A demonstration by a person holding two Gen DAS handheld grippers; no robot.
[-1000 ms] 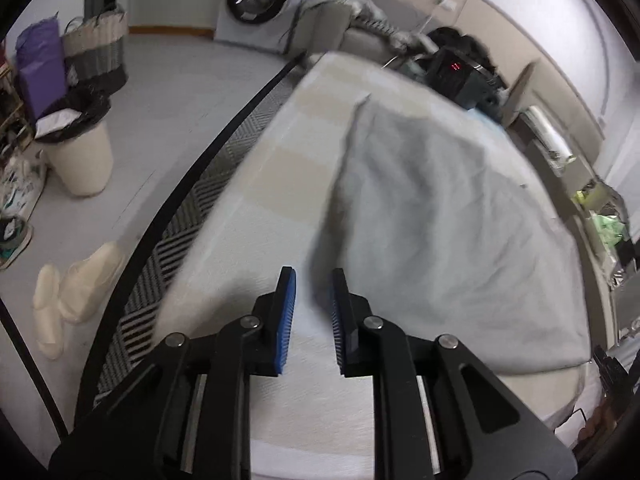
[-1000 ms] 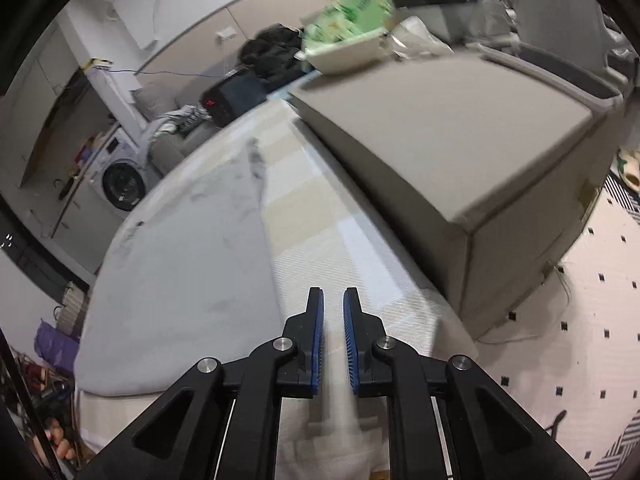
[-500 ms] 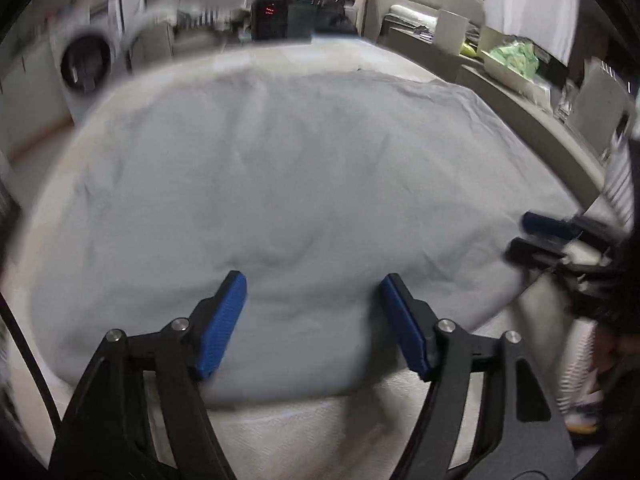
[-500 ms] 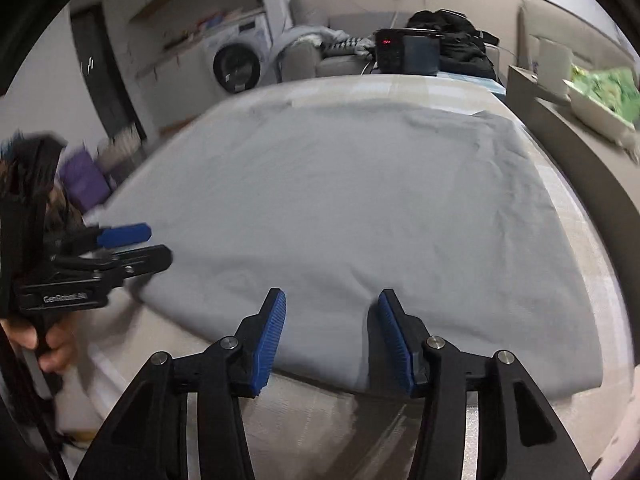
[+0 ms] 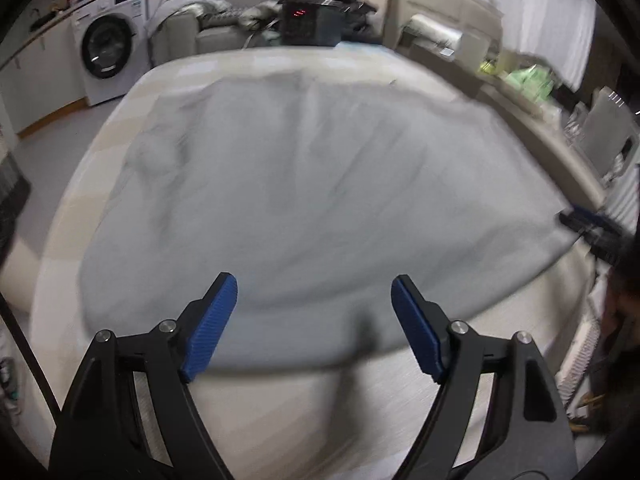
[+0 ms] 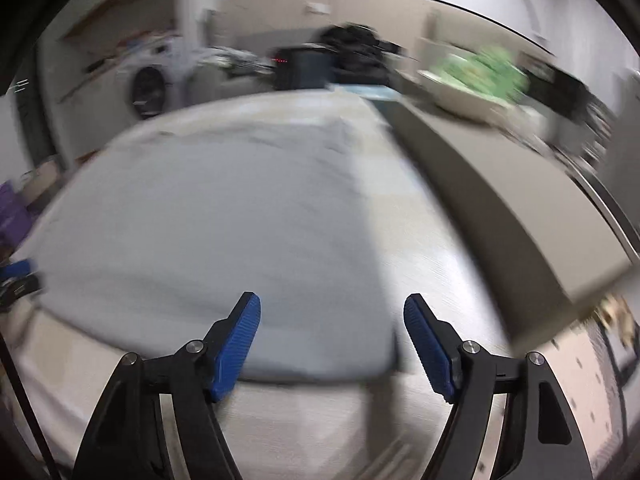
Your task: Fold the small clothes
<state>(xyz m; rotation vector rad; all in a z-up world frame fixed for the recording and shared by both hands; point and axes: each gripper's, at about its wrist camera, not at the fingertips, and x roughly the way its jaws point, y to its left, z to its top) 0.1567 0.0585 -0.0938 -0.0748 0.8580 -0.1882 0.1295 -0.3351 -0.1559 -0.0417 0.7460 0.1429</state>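
Note:
A light grey cloth (image 5: 312, 200) lies spread flat on a pale checked surface (image 5: 280, 408); it also shows in the right wrist view (image 6: 208, 248). My left gripper (image 5: 314, 320) is open wide and empty, just above the cloth's near edge. My right gripper (image 6: 332, 340) is open wide and empty over the cloth's near right corner. The right gripper's tip (image 5: 588, 220) shows at the cloth's right edge in the left wrist view. The left gripper's tip (image 6: 16, 276) shows at the far left of the right wrist view. Both views are blurred by motion.
A washing machine (image 5: 106, 64) stands back left. A black device with red digits (image 5: 310, 24) sits beyond the surface's far end. A beige counter (image 6: 508, 208) runs along the right, with a bowl and green packaging (image 6: 484, 76) on it.
Both grippers have swung toward the cloth's near edge and opened wide from nearly shut. The right gripper has shifted toward the cloth's right corner.

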